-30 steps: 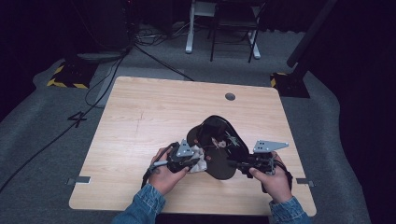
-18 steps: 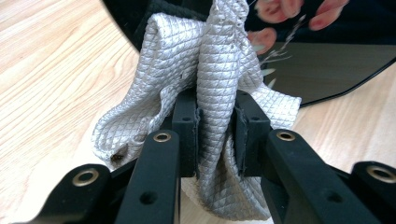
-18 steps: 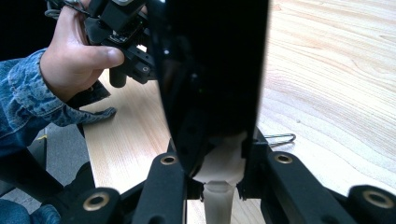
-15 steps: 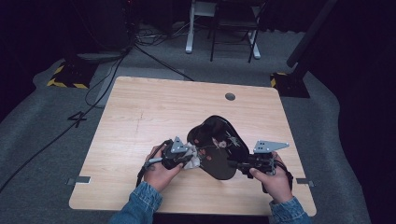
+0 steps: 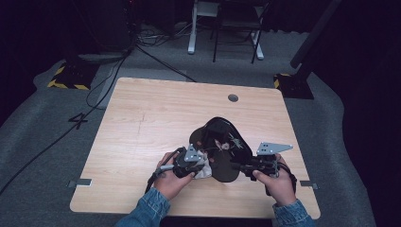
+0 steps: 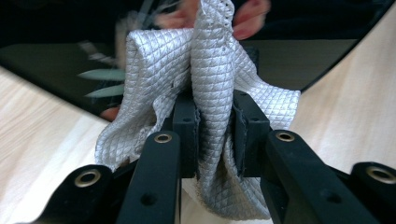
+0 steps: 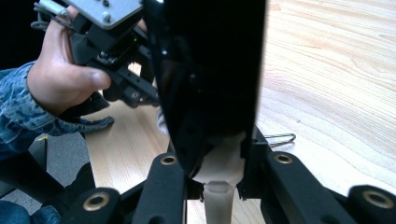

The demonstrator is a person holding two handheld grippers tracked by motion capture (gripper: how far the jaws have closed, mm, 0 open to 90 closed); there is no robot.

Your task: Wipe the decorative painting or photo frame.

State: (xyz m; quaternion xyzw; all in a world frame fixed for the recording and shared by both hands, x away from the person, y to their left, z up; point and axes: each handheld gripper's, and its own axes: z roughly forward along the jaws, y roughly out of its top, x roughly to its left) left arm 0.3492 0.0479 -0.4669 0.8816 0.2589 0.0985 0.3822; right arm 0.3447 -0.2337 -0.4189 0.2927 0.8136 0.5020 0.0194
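A glossy black hand mirror lay tilted over the near middle of the wooden desk. The right gripper pinched its pale handle, and the left gripper clamped a bunched grey quilted cloth touching the mirror's dark face.

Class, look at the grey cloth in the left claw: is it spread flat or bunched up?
Bunched up: the grey cloth rises in folds, pinched between the left claw's jaws.
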